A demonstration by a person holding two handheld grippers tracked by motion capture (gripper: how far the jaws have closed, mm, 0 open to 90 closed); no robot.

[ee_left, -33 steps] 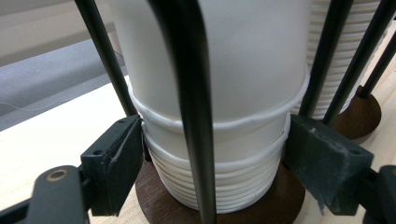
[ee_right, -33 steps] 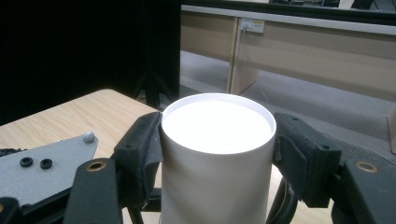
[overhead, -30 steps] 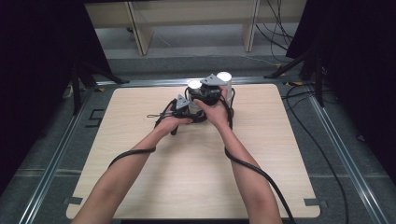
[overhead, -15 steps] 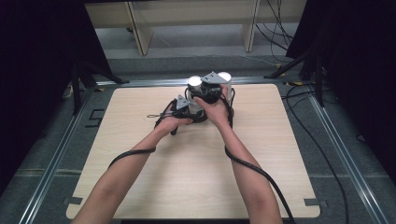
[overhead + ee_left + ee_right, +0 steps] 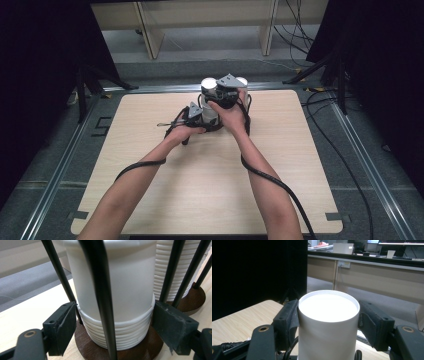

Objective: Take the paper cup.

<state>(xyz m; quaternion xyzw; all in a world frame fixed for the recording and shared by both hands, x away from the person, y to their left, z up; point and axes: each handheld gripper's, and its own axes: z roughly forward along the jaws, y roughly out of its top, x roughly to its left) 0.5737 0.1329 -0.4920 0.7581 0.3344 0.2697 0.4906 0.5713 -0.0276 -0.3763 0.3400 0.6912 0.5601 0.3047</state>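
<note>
The cup [image 5: 328, 325] is sitting upside down at the top of a stack of white cups [image 5: 117, 330] near the far edge of the table [image 5: 150, 190], and the right gripper [image 5: 328, 322] is squeezing it, one pad pressing on each side just below its flat bottom. The stack is standing inside a rack of thin black rods [image 5: 100, 290] on a round brown base [image 5: 86, 346], with a 2nd stack [image 5: 172, 270] just beside it. The left gripper [image 5: 113, 325] is reaching low around the ribbed rims, its right pad touching them and its left pad standing just apart, so it is not clamping.
</note>
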